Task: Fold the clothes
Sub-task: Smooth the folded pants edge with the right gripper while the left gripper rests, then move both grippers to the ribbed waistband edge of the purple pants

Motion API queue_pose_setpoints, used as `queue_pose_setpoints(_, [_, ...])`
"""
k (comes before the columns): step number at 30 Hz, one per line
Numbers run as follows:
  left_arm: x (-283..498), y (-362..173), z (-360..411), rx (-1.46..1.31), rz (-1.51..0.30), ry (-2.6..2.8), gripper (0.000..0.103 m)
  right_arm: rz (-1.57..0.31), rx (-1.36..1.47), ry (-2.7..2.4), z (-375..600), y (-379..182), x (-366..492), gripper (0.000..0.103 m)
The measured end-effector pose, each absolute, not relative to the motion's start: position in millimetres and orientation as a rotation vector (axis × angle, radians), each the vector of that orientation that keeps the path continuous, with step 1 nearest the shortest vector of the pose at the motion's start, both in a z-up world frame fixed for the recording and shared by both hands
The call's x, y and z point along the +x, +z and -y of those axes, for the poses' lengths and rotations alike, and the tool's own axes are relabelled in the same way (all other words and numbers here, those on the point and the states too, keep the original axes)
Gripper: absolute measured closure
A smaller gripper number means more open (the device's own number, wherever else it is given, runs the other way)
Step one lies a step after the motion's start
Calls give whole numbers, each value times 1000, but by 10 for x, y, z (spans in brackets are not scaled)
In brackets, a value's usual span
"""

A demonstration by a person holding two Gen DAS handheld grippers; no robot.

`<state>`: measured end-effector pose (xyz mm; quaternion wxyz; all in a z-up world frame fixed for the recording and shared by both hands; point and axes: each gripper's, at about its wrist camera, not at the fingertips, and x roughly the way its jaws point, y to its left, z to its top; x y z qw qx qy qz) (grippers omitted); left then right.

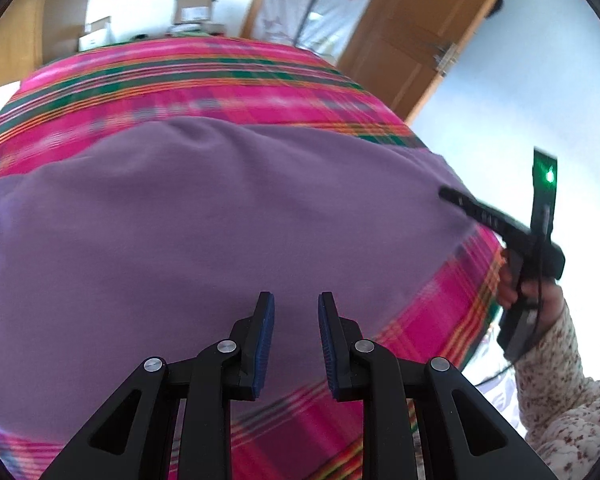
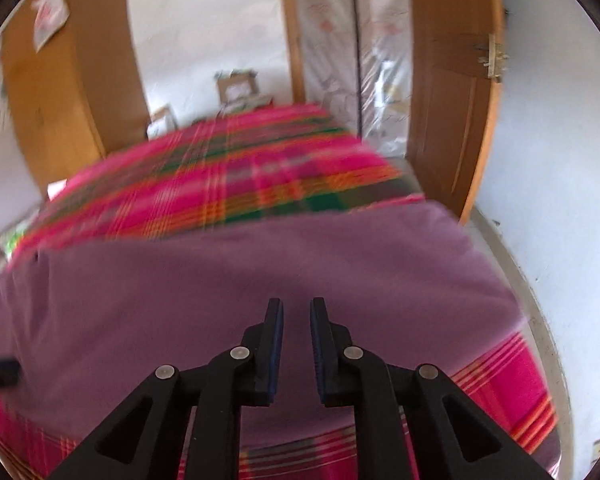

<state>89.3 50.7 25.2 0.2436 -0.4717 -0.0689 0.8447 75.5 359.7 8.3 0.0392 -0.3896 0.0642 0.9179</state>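
Two grippers: both hang above the bed, nothing between their pads.
Left gripper (image 1: 296,304): jaws parted, released, empty, over the near part of the garment.
Right gripper (image 2: 296,312): jaws a little apart, empty (the left wrist view shows it side-on in a hand (image 1: 528,292) with a floral sleeve (image 1: 560,392)).
Purple garment (image 1: 204,220): spread flat on the pink plaid bedspread (image 1: 188,80), reaching its right edge.
Background: wooden door (image 2: 452,92), cardboard boxes (image 2: 236,86).

I see bright, soft daylight in both views, with no hard shadows. The fisheye bends the wooden door (image 2: 452,92) and darkens the corners. Motion blur smears the plaid bedcover (image 2: 228,184), more in the right wrist view. The white wall (image 1: 512,96) looks overexposed.
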Motion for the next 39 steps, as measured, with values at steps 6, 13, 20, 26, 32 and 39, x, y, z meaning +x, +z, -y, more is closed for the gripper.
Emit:
queue_pose_setpoints(6, [864,272,168,-1316,329,2464,80,-126,-1182,2871,-3286,195,731,87])
queue_pose_setpoints(13, [885,195,793,-1363,460,2613,80,-75,-1217,3049,-2640,242,664,85])
queue_pose_setpoints(20, [1110,44,1089,-1379,502,2650,80,3,-1282,3047,-2354,72,695,83])
queue_pose_setpoints(26, [1160,16,1507,-1376,646,2758,80,-49,-1299,3063,-2203,52,754,79])
queue_pose_setpoints(32, [1119,61,1664,-1348,705,2801,80,-7,-1320,3078,-2018,70,766,79])
queue_pose_setpoints(39, [1018,291,1772,-1245,720,2847,80,-73,-1310,3118,-1954,158,692,79])
